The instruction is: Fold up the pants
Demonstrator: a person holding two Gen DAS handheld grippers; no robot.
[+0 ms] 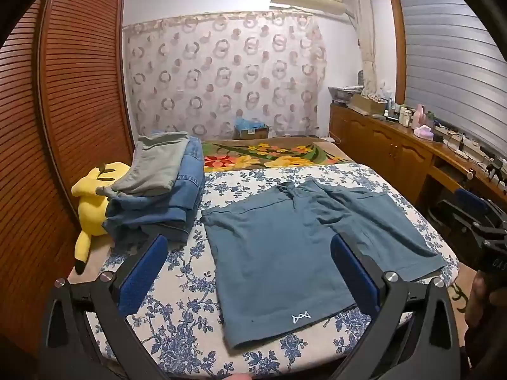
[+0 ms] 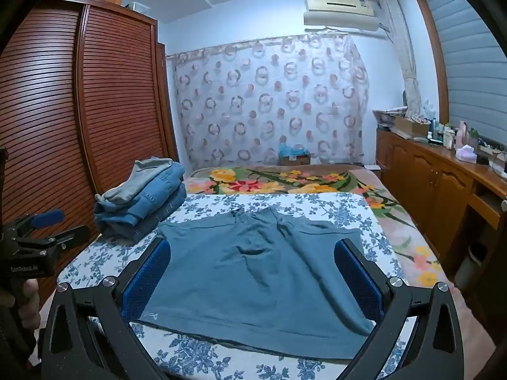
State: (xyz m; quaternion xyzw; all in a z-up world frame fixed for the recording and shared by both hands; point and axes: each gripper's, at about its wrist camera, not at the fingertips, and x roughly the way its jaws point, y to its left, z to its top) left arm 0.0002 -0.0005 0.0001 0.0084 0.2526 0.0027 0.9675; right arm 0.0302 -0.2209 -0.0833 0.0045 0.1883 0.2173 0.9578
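Teal shorts lie spread flat on the blue-flowered bedsheet, centre of the left wrist frame, both legs toward the lower edge, a small white logo near one hem. Left gripper spread wide, holding nothing, above the near edge of the shorts. Right gripper likewise wide apart and empty, over the shorts at lower centre of its frame. Stack of folded clothes, jeans with a grey piece on top, centre left. Yellow plush toy beside the stack, against the wooden wardrobe
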